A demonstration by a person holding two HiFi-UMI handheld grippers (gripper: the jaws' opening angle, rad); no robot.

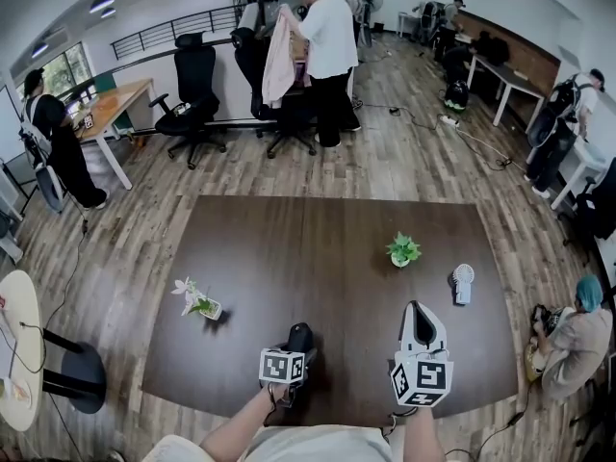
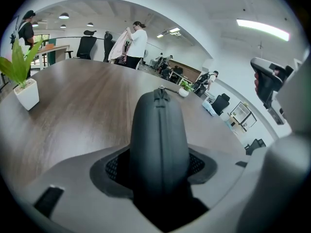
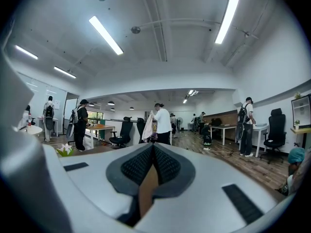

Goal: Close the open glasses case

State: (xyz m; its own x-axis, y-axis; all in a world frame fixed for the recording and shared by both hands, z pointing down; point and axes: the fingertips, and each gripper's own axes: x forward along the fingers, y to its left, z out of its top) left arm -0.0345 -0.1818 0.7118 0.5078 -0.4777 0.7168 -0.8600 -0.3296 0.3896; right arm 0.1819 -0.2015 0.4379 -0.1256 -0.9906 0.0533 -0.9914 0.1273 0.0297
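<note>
The left gripper's (image 2: pixel 158 166) jaws stand partly apart, pressed on the sides of a black, rounded, zip-seamed fabric glasses case (image 2: pixel 159 130). The case's long axis runs straight out ahead of them, seam upward, its halves meeting, above the dark brown wooden table (image 2: pixel 87 106). A white-potted green plant (image 2: pixel 25 89) stands far to their left. The right gripper (image 3: pixel 153 154) has its jaws closed together on nothing.

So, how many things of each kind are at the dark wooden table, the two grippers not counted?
Potted plants in white pots: 2, the white-flowered plant and the green leafy plant
Small white handheld fan: 1
Black zippered glasses case: 1
Total: 4
</note>
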